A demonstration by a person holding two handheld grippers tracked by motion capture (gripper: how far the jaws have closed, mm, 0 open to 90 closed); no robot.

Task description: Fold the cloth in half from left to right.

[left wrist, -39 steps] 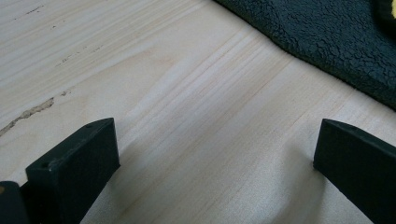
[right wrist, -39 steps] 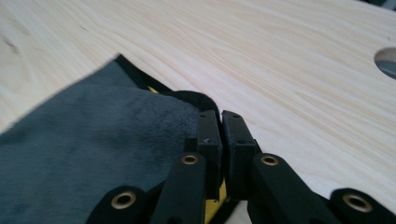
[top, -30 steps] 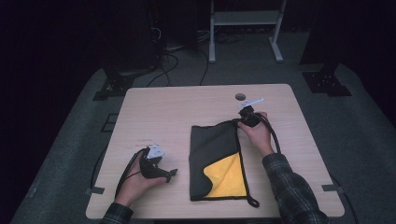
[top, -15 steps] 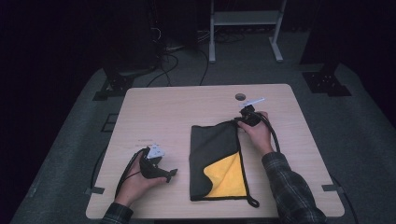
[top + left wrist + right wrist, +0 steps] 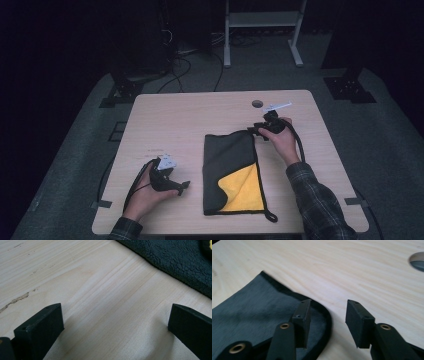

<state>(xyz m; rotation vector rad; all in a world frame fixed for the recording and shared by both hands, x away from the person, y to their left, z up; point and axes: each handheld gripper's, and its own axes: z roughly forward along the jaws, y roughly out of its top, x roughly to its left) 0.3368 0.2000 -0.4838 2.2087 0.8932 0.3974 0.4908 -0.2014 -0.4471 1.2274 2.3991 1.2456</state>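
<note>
The dark cloth (image 5: 230,160), folded with a yellow corner showing, lies unmoved near the table's (image 5: 190,115) front edge, and the right gripper (image 5: 327,315) stays open astride its far right corner, the left gripper (image 5: 115,322) still open and idle beside it.

A dark grey cloth (image 5: 231,155) with a yellow inner side lies flat just right of the frame's centre in the high view, folded lengthwise. Its yellow face (image 5: 243,192) shows at the lower right, and a small loop (image 5: 270,217) sticks out at the bottom right corner.
</note>
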